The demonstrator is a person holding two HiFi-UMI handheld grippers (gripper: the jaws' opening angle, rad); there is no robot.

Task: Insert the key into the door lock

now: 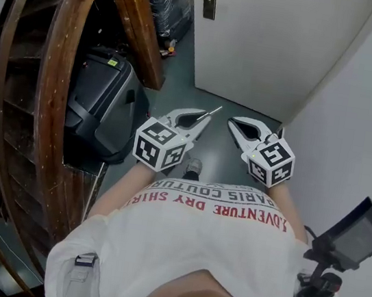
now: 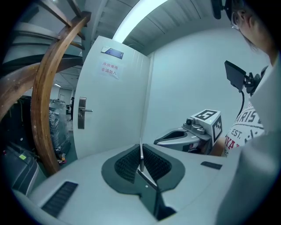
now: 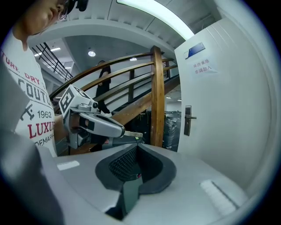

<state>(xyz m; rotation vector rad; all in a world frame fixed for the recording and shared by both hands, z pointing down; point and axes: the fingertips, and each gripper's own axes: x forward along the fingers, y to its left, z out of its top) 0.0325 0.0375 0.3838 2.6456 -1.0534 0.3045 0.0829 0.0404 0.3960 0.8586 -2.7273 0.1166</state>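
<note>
Progress: early, insertion not yet beginning | left gripper (image 1: 206, 117) is pinching the key (image 2: 141, 154) in nearly closed jaws, blade pointing forward | right gripper (image 1: 236, 125) is carrying nothing, jaws fully together | door lock (image 2: 81, 113) is standing well apart ahead | remaining: approaching, aligning, inserting.

Left gripper (image 2: 141, 146) out front, pads clamped on the key (image 2: 141, 154), its thin blade upright between them and poking past the tips. Ahead is the white door (image 2: 114, 114), with the handle plate (image 2: 81, 113) by its left edge and a paper notice (image 2: 109, 69) near its top edge. A curved wooden rail (image 2: 44, 96) stands alongside. The right gripper (image 2: 159, 141) sits just beside, jaws apparently together, though the angle is poor.
</note>
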